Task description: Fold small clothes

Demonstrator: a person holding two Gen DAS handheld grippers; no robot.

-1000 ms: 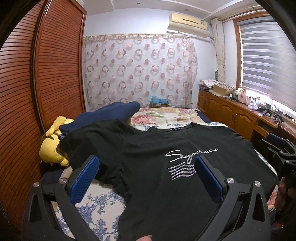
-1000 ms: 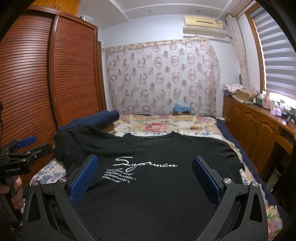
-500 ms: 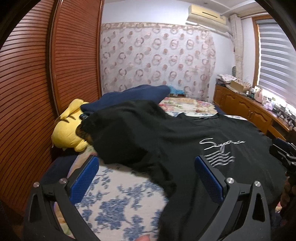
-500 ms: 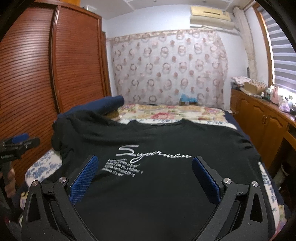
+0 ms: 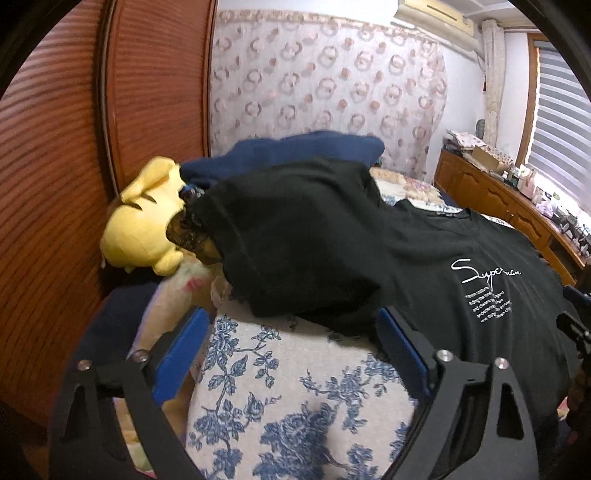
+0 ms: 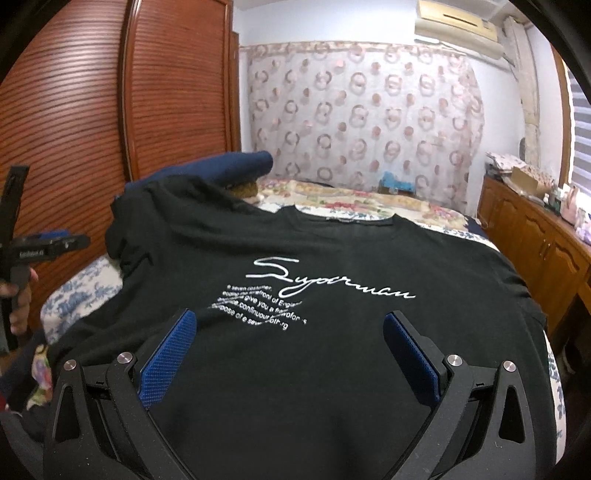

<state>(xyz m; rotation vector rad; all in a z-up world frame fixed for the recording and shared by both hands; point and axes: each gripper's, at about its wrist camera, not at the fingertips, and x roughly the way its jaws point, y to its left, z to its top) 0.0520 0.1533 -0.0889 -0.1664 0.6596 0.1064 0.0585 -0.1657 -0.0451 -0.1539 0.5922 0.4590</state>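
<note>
Black T-shirt (image 6: 332, 266) spread front-up across the bed (image 5: 295, 387), white script print (image 6: 325, 280) and small text lines facing up, collar (image 6: 343, 218) toward the far edge. Left sleeve (image 5: 295, 240) bunched and raised at the bed's left edge, draped partly over a navy bolster (image 5: 295, 151) and touching a yellow plush toy (image 5: 147, 218). Right sleeve lying flat toward the right edge. Hem end near the foot of the bed, below the right camera's view.

Left gripper (image 5: 291, 350) held over the bed's near left corner, above bare blue-floral cover; fingers spread wide, nothing between the blue pads (image 5: 177, 354). Right pad's tip just beside the shirt's left side edge; contact cannot be confirmed. Same gripper seen from the right wrist view at the far left (image 6: 48, 247), held in a hand (image 6: 18, 299).

Right gripper (image 6: 288, 347) positioned over the shirt's lower front, fingers likewise wide apart, pads (image 6: 410, 354) clear of any cloth between them. Whether the tips touch the fabric cannot be told.

Surroundings: red-brown slatted wardrobe (image 6: 110, 110) along the left side; ring-patterned curtain (image 6: 362, 118) at the head wall; air conditioner (image 6: 458, 22) above it; wooden cabinets (image 6: 535, 240) with clutter on top along the right wall under blinds (image 5: 561, 122). Small blue object (image 6: 397, 182) at the far edge of the bed; kind not discernible.
</note>
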